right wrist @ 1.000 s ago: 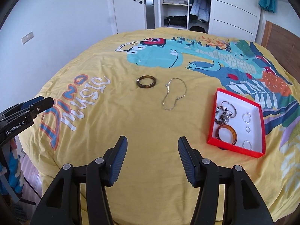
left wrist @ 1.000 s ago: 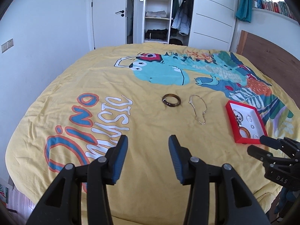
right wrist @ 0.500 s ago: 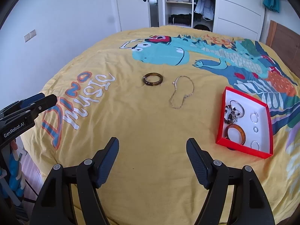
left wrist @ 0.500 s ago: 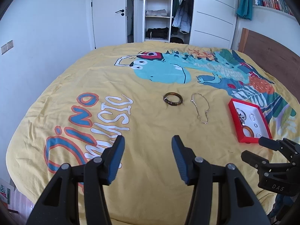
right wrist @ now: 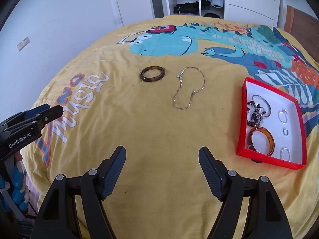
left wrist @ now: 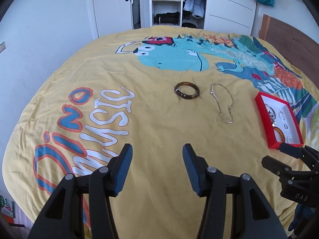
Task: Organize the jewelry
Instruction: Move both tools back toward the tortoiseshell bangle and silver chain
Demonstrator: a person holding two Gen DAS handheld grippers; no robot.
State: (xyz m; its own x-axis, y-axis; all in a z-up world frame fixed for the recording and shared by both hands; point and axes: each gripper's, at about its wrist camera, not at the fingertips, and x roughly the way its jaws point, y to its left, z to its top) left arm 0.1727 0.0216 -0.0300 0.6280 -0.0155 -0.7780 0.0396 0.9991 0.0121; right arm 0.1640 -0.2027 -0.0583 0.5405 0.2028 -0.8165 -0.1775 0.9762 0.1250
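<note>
Looking along the left hand-held gripper (left wrist: 157,151), its jaws are standing wide and empty above the yellow bedspread (left wrist: 139,119), where the dark bangle (left wrist: 187,90) is lying flat just left of the chain necklace (left wrist: 223,102), whose long loop is running away from the camera, and the red box (left wrist: 262,117) is sitting well to the right. Turning to the right wrist view, the right hand-held gripper (right wrist: 162,155) is likewise gaping wide and holding nothing, with the bangle (right wrist: 152,73) and necklace (right wrist: 189,87) lying ahead and the box (right wrist: 242,123) holding an amber bangle (right wrist: 262,138), beads and small rings.

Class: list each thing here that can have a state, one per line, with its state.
Left gripper: open, empty.
Right gripper: open, empty.
Dark bangle: loose on the bedspread.
Chain necklace: loose on the bedspread.
Red box: lidless, holding jewelry.
Wardrobe: open.
</note>
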